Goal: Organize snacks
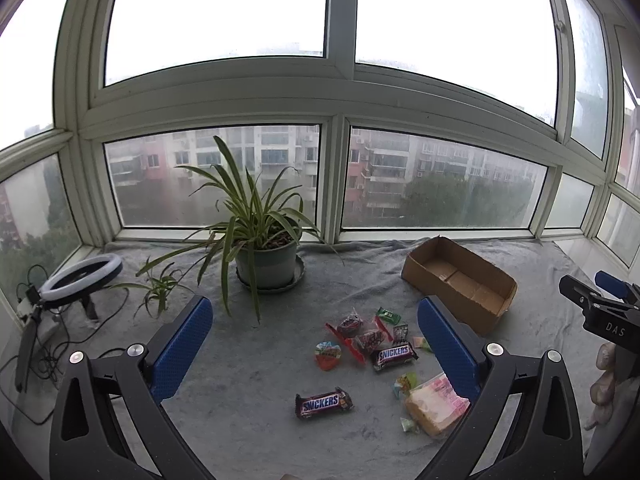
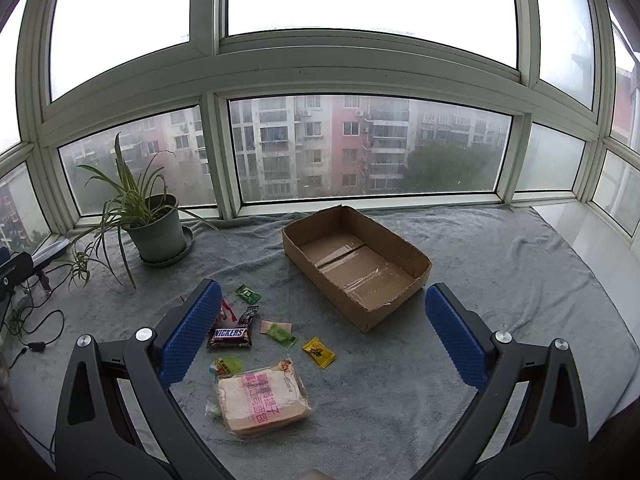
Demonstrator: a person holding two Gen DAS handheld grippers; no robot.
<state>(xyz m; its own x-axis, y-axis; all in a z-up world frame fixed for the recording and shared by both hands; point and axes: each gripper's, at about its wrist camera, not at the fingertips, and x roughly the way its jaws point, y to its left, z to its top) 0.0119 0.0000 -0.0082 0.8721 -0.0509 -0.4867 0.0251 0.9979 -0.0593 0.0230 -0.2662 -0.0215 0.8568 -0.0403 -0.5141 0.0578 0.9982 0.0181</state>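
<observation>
Right wrist | both fingers (image 2: 320, 320) apart | Snickers bar (image 2: 229, 336) partly hidden

Scattered flat on grey cloth: two Snickers bars (image 1: 324, 401) (image 2: 230, 337), bagged bread (image 2: 264, 398), small wrapped candies (image 2: 319, 351). At two o'clock, open, empty cardboard box (image 2: 416, 254), upright.

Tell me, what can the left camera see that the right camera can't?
Only the left view shows the ring light, the orange-red heart-shaped snack and a second Snickers bar, lying alone. Only the right view shows the yellow candy. Both show the empty cardboard box, the potted plant, the bread pack and a Snickers bar in the pile. Both claws are open.
</observation>
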